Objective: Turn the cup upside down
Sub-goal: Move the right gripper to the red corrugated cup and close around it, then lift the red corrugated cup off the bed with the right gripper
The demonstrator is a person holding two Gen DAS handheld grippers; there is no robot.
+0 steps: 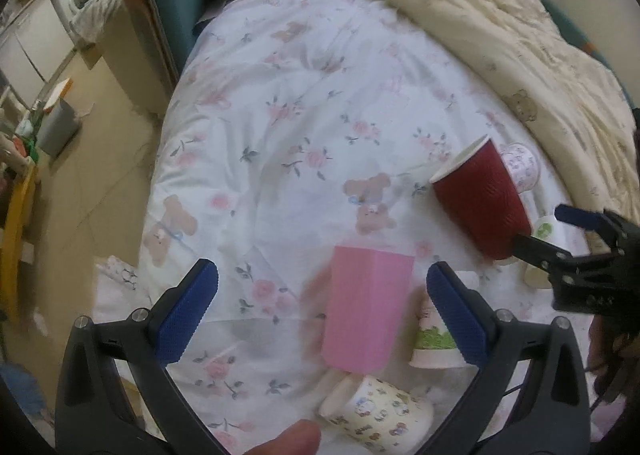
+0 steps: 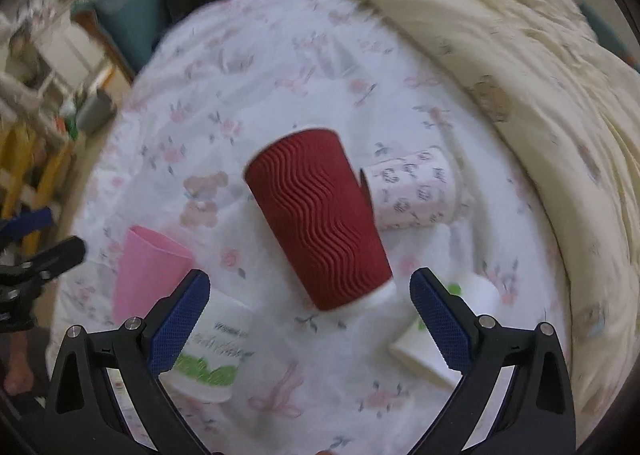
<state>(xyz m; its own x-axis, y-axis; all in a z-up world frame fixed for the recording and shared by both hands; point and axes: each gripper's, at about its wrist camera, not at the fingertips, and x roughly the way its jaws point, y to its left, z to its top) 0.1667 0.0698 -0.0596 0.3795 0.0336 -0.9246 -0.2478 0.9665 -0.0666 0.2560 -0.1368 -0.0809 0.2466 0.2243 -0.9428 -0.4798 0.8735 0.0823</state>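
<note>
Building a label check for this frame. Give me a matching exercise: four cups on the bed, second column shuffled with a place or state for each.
Column 1:
1. red ribbed cup
2. pink cup
3. cartoon-print cup
4. pink-patterned white cup

Column 2:
A. lying on its side nearest the left wrist camera
B. standing between the open left gripper fingers
C. tilted, ahead of the open right gripper
D. lying on its side just behind the red one

Pairs: 1-C, 2-B, 3-A, 4-D
</note>
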